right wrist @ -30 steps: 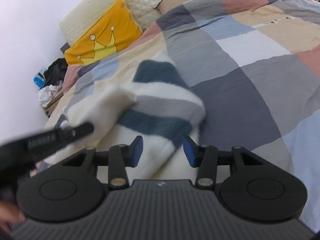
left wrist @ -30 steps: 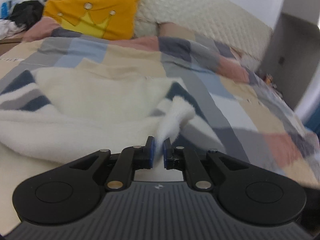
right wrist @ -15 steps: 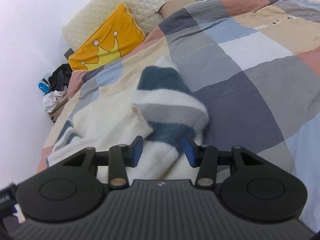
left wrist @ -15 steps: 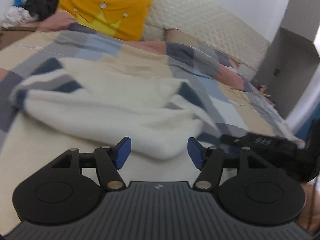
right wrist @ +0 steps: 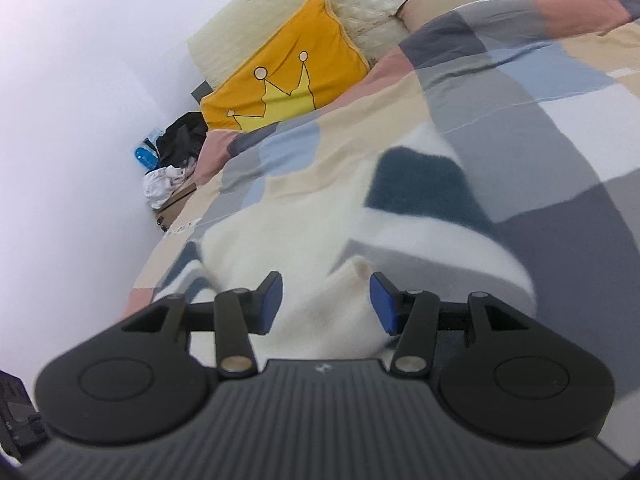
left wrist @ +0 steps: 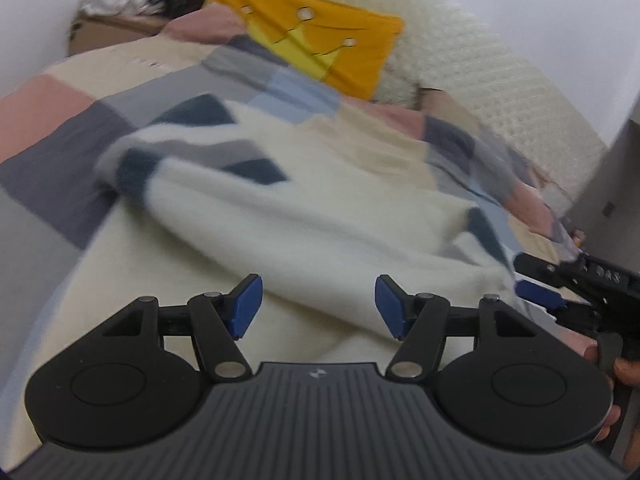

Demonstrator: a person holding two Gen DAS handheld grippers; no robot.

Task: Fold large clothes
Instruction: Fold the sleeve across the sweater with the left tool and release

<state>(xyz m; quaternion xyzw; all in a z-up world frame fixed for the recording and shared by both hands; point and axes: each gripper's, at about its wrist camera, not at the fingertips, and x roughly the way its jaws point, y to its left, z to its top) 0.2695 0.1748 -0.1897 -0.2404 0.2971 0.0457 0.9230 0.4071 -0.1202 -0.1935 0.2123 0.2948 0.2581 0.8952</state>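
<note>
A fluffy cream sweater (left wrist: 304, 216) with navy and grey striped sleeves lies folded on the checked quilt. My left gripper (left wrist: 318, 306) hovers open over its near edge, nothing between the blue pads. In the right wrist view the same sweater (right wrist: 304, 232) fills the middle. My right gripper (right wrist: 326, 302) has its jaws opening, with a cream fold of the sweater lying between them; the pads do not press it. The right gripper's tip (left wrist: 540, 294), held by a hand, shows at the right edge of the left wrist view.
The checked quilt (right wrist: 560, 128) covers the bed. An orange crown cushion (left wrist: 320, 52) leans on the cream quilted headboard (left wrist: 500, 76). A pile of dark and white clothes (right wrist: 176, 160) sits on a bedside box by the wall.
My left gripper let go of the cream sweater edge, opened wide and swung left along the bed. My right gripper moved over the sweater and its jaws widened a little.
</note>
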